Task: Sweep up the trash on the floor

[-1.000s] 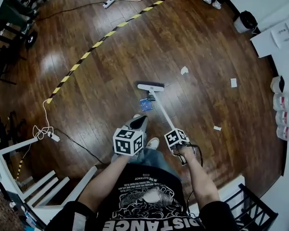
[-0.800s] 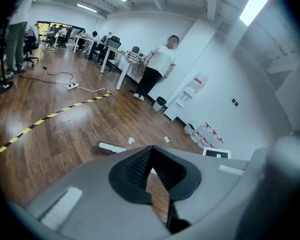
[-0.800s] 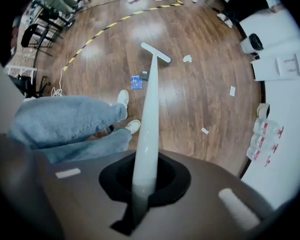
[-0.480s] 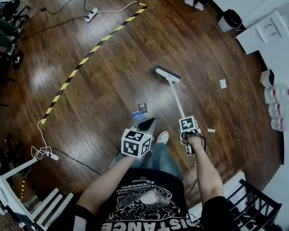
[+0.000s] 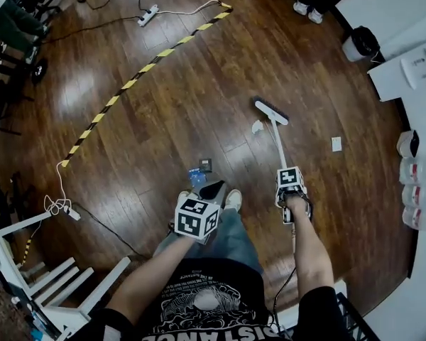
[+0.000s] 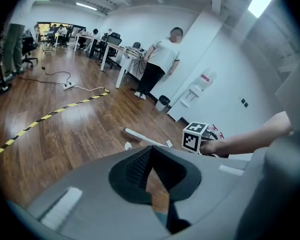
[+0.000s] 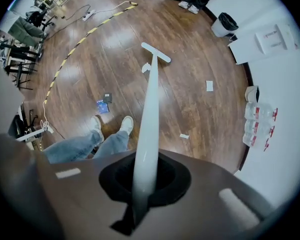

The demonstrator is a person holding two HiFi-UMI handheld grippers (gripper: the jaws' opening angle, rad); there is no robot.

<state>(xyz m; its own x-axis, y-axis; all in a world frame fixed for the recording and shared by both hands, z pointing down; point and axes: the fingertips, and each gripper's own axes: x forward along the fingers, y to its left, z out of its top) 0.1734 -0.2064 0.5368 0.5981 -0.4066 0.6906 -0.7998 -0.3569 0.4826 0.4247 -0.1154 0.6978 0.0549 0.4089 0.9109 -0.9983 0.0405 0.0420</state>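
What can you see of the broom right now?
A long, slim white broom, plastic-looking, clamped near its top end by the right gripper. It slants forward and down to a narrow white head with dark bristles at the wood floor. A crumpled white scrap lies just beside the head.

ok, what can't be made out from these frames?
- Head view: print on the blue packet, too small.
- Head view: bottles at the right edge, cut off, labels unreadable.
- Head view: whether the broom head touches the crumpled paper, too small.
- Left gripper view: floor by the feet, hidden by the left gripper.
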